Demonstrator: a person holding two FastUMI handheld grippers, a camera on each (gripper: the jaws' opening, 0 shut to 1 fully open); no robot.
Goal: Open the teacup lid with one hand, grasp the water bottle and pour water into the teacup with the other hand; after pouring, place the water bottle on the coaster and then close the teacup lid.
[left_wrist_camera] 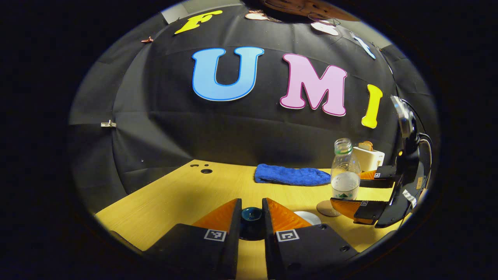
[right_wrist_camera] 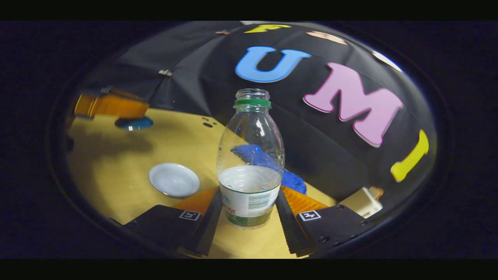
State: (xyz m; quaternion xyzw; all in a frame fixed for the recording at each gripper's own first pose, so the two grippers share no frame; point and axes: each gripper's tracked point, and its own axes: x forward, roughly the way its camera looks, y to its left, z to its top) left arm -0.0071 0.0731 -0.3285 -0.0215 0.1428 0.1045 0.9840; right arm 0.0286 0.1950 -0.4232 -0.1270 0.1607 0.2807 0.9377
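My left gripper [left_wrist_camera: 251,210] is shut on the knob of the dark blue teacup lid [left_wrist_camera: 251,222], held above the table. The right gripper view shows this left gripper [right_wrist_camera: 113,106] far off at upper left, with the lid [right_wrist_camera: 134,123] hanging beneath it. The white teacup [right_wrist_camera: 174,179] stands uncovered on the table, its rim [left_wrist_camera: 308,217] just right of my left fingers. The clear water bottle [right_wrist_camera: 250,163], uncapped and about half full, stands upright between the fingers of my right gripper [right_wrist_camera: 249,212], which press on its labelled sides. A round brown coaster [left_wrist_camera: 325,208] lies by the bottle [left_wrist_camera: 344,171].
A blue towel [left_wrist_camera: 291,175] lies at the back of the wooden table [left_wrist_camera: 186,194], behind the bottle. A white box-like appliance [left_wrist_camera: 369,156] sits at the far right. Small holes [left_wrist_camera: 205,170] mark the tabletop at the back left.
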